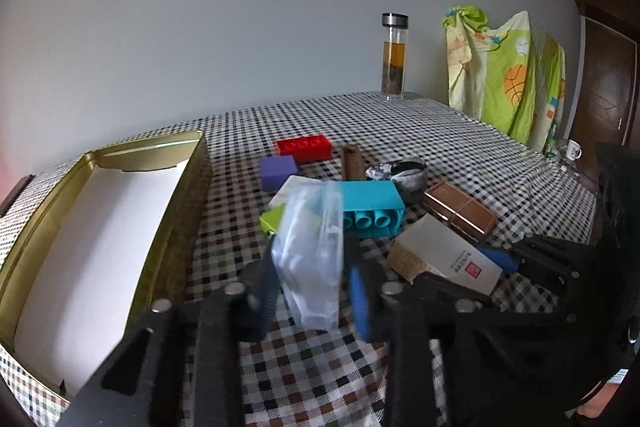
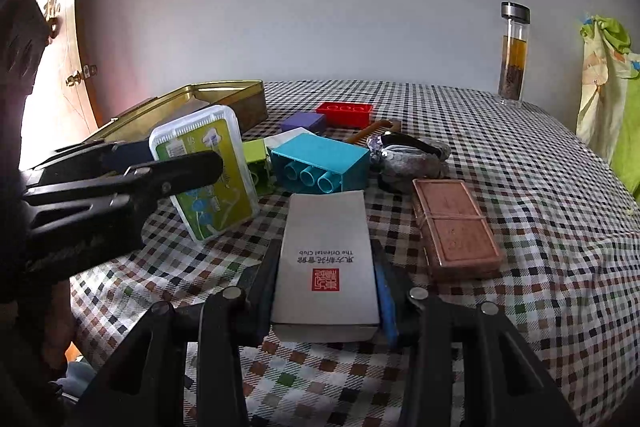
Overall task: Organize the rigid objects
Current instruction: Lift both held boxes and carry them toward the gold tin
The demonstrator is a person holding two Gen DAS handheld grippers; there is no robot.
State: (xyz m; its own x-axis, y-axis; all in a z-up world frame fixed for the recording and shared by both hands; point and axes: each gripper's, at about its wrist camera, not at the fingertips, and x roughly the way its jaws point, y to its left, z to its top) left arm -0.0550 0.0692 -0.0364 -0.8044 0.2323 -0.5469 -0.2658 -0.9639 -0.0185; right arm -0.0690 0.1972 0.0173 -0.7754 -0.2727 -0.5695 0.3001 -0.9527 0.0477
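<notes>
My left gripper (image 1: 312,291) is shut on a clear plastic case (image 1: 310,255), held on edge just above the checked cloth. The right wrist view shows that case's green label (image 2: 208,171) and the left gripper (image 2: 186,153) clamping it. My right gripper (image 2: 326,303) is shut on a white box with a red seal (image 2: 326,259), its pads against both long sides. That box (image 1: 448,255) lies right of the case in the left wrist view. An open gold tin (image 1: 148,147) with a white lining stands at the left.
Behind the grippers lie a teal brick (image 2: 320,167), a lime brick (image 2: 258,163), a purple block (image 2: 304,123), a red brick (image 2: 346,113), a brown comb (image 2: 368,131), a dark bundle (image 2: 412,159) and a brown flat case (image 2: 456,227). A glass bottle (image 2: 514,55) stands far right.
</notes>
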